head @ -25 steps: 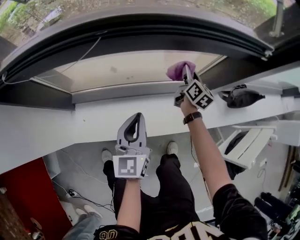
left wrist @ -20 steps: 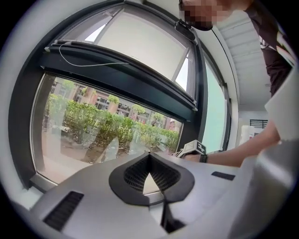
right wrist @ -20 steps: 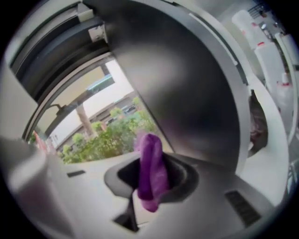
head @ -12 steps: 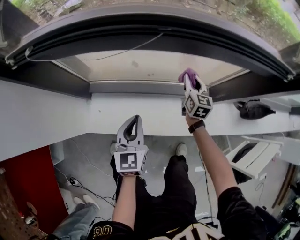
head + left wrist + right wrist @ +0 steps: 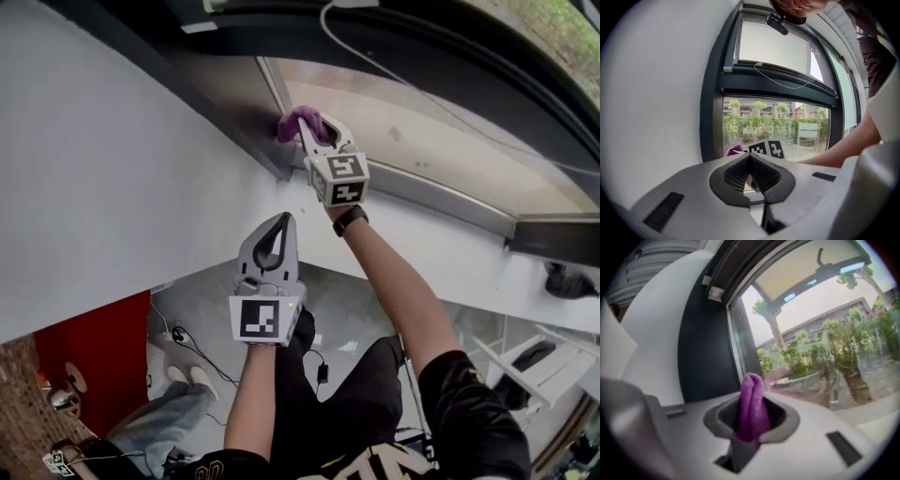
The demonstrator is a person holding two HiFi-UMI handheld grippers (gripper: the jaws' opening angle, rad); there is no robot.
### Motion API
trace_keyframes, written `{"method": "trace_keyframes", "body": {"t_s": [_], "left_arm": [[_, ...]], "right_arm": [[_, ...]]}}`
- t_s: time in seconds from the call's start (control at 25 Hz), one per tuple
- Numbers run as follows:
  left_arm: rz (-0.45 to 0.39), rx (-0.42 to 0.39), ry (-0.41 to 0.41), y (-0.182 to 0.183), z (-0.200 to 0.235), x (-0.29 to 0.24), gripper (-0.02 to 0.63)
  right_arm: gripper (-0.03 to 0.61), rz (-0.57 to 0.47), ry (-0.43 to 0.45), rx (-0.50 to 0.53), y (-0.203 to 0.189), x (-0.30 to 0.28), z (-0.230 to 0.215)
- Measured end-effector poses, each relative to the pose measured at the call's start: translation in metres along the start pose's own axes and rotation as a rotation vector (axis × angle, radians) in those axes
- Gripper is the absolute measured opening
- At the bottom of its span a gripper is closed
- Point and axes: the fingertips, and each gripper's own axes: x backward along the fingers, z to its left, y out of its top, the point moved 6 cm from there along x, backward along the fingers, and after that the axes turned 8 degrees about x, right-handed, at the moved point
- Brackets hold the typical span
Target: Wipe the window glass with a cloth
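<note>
A white wall (image 5: pixel 112 169) meets a dark window frame (image 5: pixel 711 108), with a white sill (image 5: pixel 478 258) under the glass (image 5: pixel 441 141). Daylight shows hedges (image 5: pixel 754 126) and buildings outside. A thin cable (image 5: pixel 783 83) droops along the frame. Below lies grey floor (image 5: pixel 356 319), a red cabinet (image 5: pixel 94 347) at its left

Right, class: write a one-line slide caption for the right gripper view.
Right gripper holding a purple cloth near the window glass, beside its dark frame.

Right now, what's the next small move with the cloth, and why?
Probably slide the right claw along the glass, away from the dark frame: its purple cloth sits in the pane's lower corner by that frame, so the remaining glass lies that way.
</note>
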Motion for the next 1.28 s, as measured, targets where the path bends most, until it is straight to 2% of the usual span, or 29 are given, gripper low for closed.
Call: {"method": "trace_keyframes", "body": {"t_s": [0.16,0.36,0.44,0.56,0.72,0.84,0.96,1.08,1.16,1.2,1.28], "left_arm": [[-0.014,-0.003,-0.038,-0.005,0.008,-0.007,0.009],[0.008,0.037,-0.110,-0.018,-0.050,-0.026,0.009],[0.019,0.042,-0.167,-0.029,-0.094,-0.042,0.009],[0.028,0.042,-0.279,-0.054,-0.177,-0.067,0.009],[0.025,0.069,-0.384,-0.081,-0.286,-0.089,0.009],[0.027,0.101,-0.468,-0.097,-0.360,-0.097,0.009],[0.042,0.110,-0.523,-0.107,-0.407,-0.102,0.009],[0.048,0.100,-0.532,-0.110,-0.415,-0.097,0.009],[0.054,0.097,-0.504,-0.108,-0.396,-0.090,0.009],[0.055,0.099,-0.478,-0.107,-0.378,-0.086,0.009],[0.058,0.098,-0.409,-0.101,-0.331,-0.075,0.009]], "right_arm": [[0.081,0.009,-0.035,-0.021,-0.003,-0.001,-0.004],[0.081,0.038,-0.127,-0.029,-0.009,0.085,-0.078],[0.081,0.048,-0.189,-0.026,-0.012,0.139,-0.126],[0.081,0.074,-0.295,-0.003,-0.020,0.234,-0.208],[0.081,0.129,-0.446,-0.010,-0.037,0.352,-0.309],[0.081,0.151,-0.611,-0.062,-0.044,0.437,-0.379],[0.081,0.157,-0.748,-0.143,-0.050,0.491,-0.432],[0.081,0.153,-0.809,-0.172,-0.052,0.506,-0.443],[0.081,0.147,-0.814,-0.197,-0.055,0.496,-0.426],[0.081,0.158,-0.774,-0.185,-0.057,0.480,-0.408],[0.081,0.185,-0.621,-0.097,-0.056,0.426,-0.353]]}}
